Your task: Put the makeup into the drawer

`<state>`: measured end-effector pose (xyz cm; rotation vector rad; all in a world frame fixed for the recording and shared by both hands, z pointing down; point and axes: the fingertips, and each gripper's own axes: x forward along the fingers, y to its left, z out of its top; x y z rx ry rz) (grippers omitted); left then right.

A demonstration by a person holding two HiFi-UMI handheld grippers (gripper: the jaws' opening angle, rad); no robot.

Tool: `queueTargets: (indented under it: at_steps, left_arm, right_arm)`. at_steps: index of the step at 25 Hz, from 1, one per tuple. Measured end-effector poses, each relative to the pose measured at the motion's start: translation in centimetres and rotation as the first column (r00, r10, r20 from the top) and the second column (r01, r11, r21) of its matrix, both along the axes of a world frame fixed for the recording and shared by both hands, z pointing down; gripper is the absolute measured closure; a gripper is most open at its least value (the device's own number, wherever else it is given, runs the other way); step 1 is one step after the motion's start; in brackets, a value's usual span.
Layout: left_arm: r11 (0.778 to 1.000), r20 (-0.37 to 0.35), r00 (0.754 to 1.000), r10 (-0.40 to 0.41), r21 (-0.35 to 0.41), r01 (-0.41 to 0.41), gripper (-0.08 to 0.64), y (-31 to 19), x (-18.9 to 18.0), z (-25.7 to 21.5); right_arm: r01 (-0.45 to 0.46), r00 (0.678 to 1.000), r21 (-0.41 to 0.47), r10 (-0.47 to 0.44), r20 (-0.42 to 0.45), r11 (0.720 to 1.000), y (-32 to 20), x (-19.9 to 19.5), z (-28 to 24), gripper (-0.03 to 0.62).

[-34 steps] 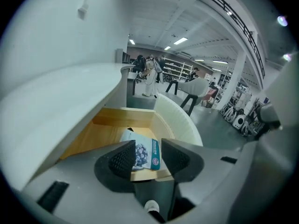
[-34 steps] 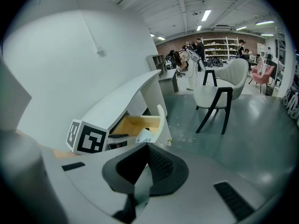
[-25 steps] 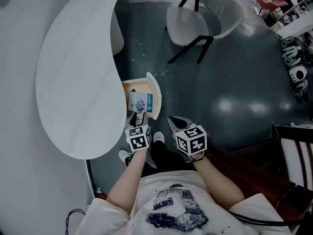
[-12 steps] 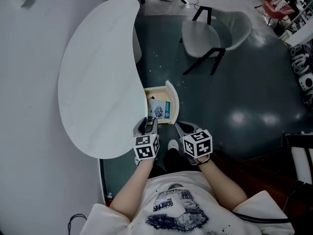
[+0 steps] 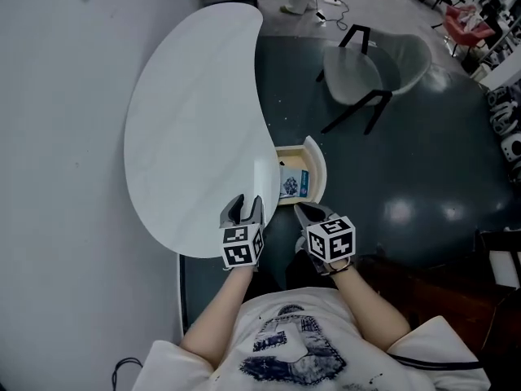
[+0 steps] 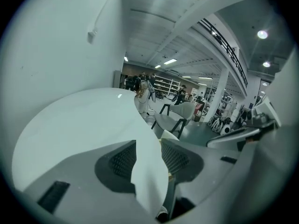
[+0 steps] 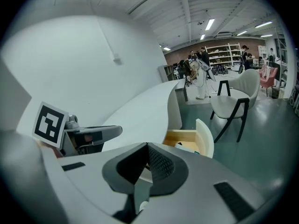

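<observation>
The drawer [image 5: 316,169] stands pulled out from the right edge of the white table [image 5: 195,120]. A blue and white makeup packet [image 5: 291,185] lies inside it. My left gripper [image 5: 243,204] is open and empty, over the table's near edge, left of the drawer. My right gripper [image 5: 305,212] is shut on nothing, just short of the drawer's near side. In the left gripper view the table edge shows through the gap of the left gripper [image 6: 148,146]. In the right gripper view the right gripper [image 7: 148,146] points at the drawer [image 7: 206,137], with its jaws closed together.
A pale chair [image 5: 370,72] on dark legs stands on the dark floor beyond the drawer. A white wall [image 5: 57,177] runs along the table's left side. Dark furniture [image 5: 488,267] sits at the right.
Both grippers have lifted and moved back from beside the drawer; the left one now sits over the table's near edge. The drawer stays open with the packet inside.
</observation>
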<state>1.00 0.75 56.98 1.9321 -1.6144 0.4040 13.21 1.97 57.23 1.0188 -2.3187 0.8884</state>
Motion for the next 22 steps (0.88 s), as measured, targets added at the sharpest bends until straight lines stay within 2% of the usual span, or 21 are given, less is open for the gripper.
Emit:
queueTargets:
  at_steps: [8, 16, 22]
  left_arm:
    - [0.999, 0.01, 1.0, -0.022, 0.038, 0.022, 0.367, 2.9, -7.2, -1.8]
    - [0.998, 0.012, 1.0, 0.0, 0.069, -0.001, 0.367, 6.4, -11.5, -3.5]
    - [0.996, 0.014, 1.0, -0.002, 0.089, 0.001, 0.367, 8.3, -13.8, -4.6]
  right_arm:
    - [0.016, 1.0, 0.037, -0.016, 0.012, 0.999, 2.8, -6.8, -1.7, 0.572]
    - [0.024, 1.0, 0.073, -0.025, 0.015, 0.997, 5.7, -11.7, -3.4, 0.572]
    - [0.019, 1.0, 0.099, -0.021, 0.016, 0.995, 6.8, -14.0, -4.5, 0.572]
